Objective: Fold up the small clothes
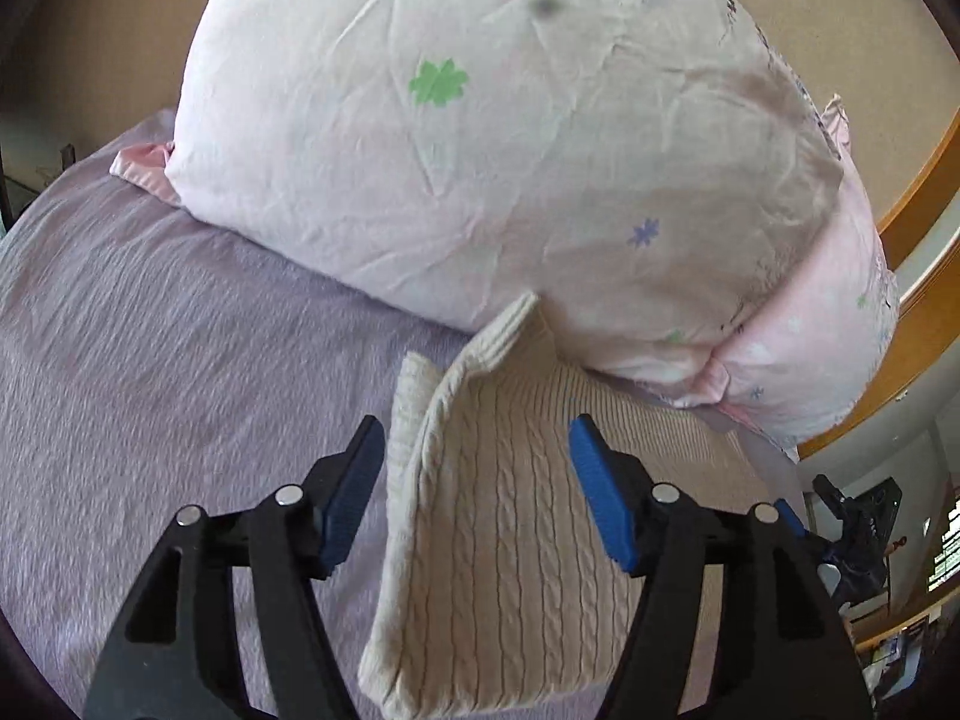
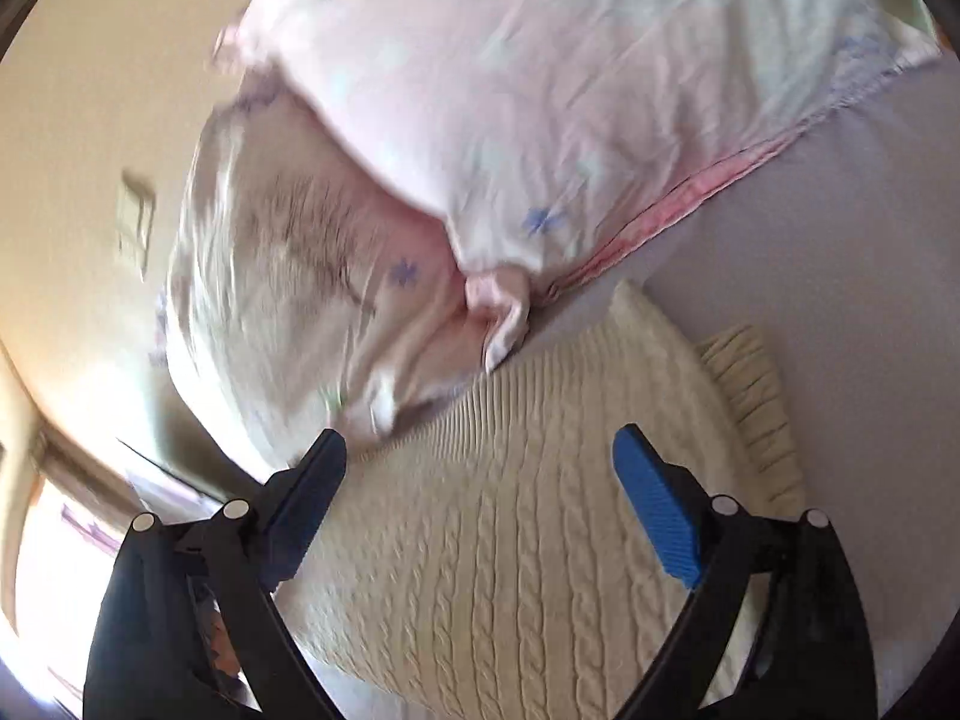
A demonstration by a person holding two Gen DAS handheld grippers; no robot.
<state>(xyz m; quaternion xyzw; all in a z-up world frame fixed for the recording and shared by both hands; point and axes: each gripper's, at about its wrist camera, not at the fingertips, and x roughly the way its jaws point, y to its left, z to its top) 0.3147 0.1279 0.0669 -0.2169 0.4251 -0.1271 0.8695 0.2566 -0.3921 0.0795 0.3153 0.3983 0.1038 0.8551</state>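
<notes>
A cream cable-knit sweater (image 1: 510, 540) lies folded on the lilac bed sheet (image 1: 150, 390), its ribbed hem against the pillows. My left gripper (image 1: 477, 438) is open and empty, just above the sweater's left part. The sweater also shows in the right wrist view (image 2: 510, 540), with a folded sleeve (image 2: 756, 384) at its right side. My right gripper (image 2: 480, 450) is open and empty, hovering over the sweater near its ribbed edge. The right gripper shows at the far right of the left wrist view (image 1: 840, 516).
A large pale pink floral pillow (image 1: 510, 138) stands right behind the sweater, with a second pillow beside it (image 2: 288, 276). A beige wall (image 2: 78, 138) lies beyond, with a wall switch (image 2: 135, 228). A wooden bed frame (image 1: 924, 300) curves at the right.
</notes>
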